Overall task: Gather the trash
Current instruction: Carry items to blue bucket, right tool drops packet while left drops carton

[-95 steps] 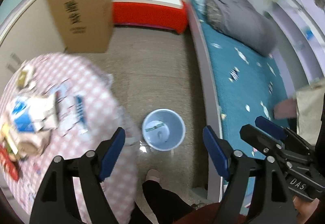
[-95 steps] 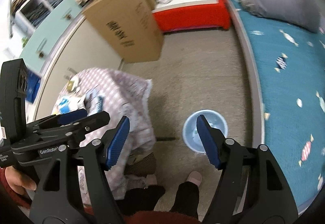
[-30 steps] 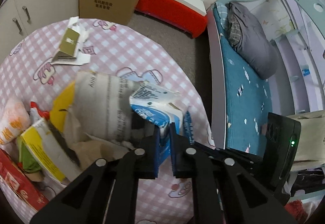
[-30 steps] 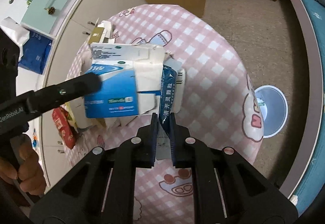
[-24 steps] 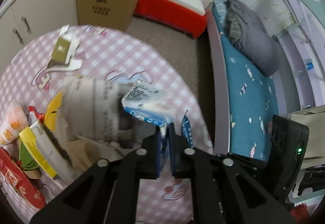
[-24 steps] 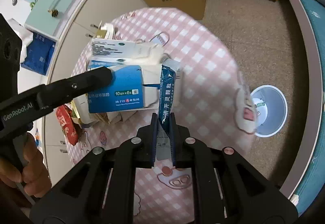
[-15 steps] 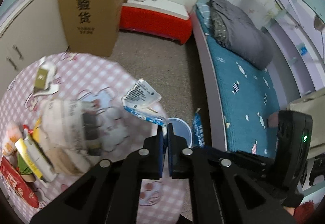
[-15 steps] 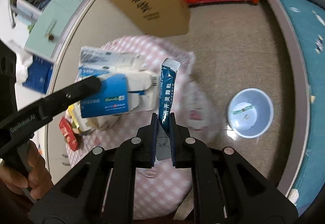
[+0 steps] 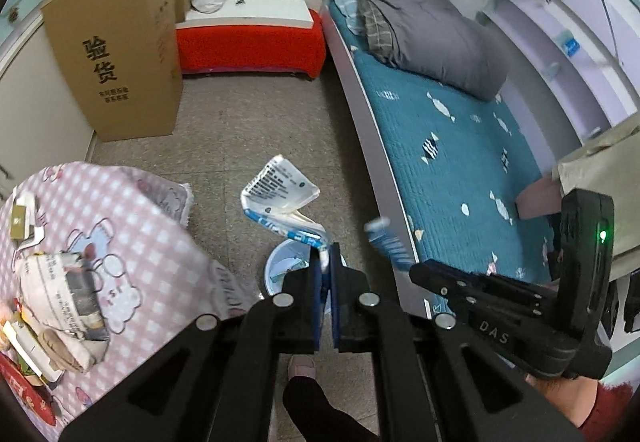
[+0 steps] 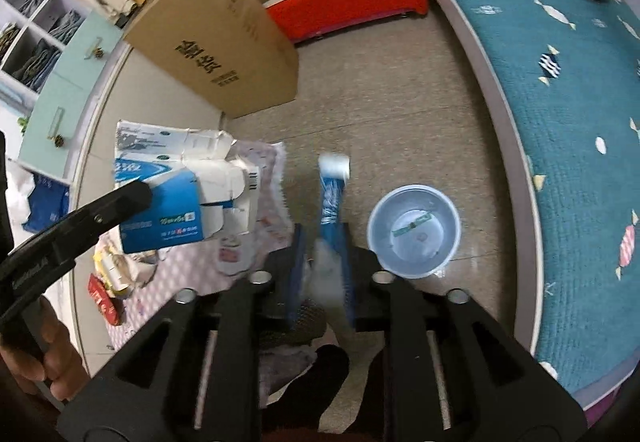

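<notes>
Now your two pieces of trash are both off the table and near the bin point(image 10: 414, 232). The blue-and-white box point(image 9: 280, 201), torn and flattened, is pinched by one edge in your left gripper point(image 9: 327, 282), whose jaws are pressed together on it; it sticks up above the bin's rim in the left wrist view. The blue sachet point(image 10: 332, 197) stands between the jaws of your right gripper point(image 10: 322, 274), which are opening; it is blurred, and whether the pads still press on it you cannot tell from this view. It sits just left of the bin, not over the mouth.

Only a small scrap lies at the bottom of the bin, so neither piece is in yet. I judge the collecting to be at an early stage: the table point(image 9: 132, 242) with its pink checked cloth holds plenty more, with crumpled newspaper point(image 9: 60, 290), a small card box point(image 9: 18, 222) and red and yellow wrappers point(image 10: 102, 294) at its edge.

Both your hands hold their grippers pointing steeply down toward the floor, side by side, each visible in the other's view. Your left hand point(image 10: 40, 354) grips its handle at the lower left, your sleeve and feet show below. A cardboard box point(image 9: 120, 61) and the bed point(image 9: 460, 161) stand well apart.
</notes>
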Motion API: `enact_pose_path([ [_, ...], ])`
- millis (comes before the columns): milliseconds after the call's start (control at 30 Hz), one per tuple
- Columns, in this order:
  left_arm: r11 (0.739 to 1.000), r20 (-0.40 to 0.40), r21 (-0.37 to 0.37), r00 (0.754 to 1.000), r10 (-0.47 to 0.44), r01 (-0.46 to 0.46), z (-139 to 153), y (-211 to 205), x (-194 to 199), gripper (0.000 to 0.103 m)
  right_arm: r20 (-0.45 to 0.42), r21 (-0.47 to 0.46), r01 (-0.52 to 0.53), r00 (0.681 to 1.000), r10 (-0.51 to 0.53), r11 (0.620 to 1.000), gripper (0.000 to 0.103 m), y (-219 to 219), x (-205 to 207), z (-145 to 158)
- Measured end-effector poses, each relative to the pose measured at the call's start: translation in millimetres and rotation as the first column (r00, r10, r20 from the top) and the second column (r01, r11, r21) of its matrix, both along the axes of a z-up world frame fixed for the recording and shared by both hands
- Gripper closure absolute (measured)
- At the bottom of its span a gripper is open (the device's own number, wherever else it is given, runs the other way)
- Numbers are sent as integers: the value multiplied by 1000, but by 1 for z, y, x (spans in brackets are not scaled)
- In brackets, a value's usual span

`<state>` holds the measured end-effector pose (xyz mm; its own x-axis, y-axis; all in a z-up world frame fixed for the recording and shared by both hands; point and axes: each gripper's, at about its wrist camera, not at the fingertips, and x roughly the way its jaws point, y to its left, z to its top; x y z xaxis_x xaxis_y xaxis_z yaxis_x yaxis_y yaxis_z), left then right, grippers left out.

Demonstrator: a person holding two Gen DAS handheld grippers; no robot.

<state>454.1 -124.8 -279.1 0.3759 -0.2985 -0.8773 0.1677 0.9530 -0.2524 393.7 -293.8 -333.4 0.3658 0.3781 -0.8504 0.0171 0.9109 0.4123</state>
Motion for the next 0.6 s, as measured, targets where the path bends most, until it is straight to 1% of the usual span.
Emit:
enact_pose_path([
  [33,1000,-5,6,1000,-9,9,-1,-8,1,99,3,3,8,1000,-8,1000,60,-6,0,1],
  [67,1000,-7,10,1000,-13,13,-1,-12,2,99,9,4,18,1000,-18,1000,57,-11,0,2],
  [233,999,-21,30,999,-44,45,-4,-39,7,99,33,5,41,999,-42,999,56,-35,-2,10],
  [600,994,-36,50,995,-96,97,-6,-85,18,99,79,5,69,994,-70,998,52,-70,-6,28],
])
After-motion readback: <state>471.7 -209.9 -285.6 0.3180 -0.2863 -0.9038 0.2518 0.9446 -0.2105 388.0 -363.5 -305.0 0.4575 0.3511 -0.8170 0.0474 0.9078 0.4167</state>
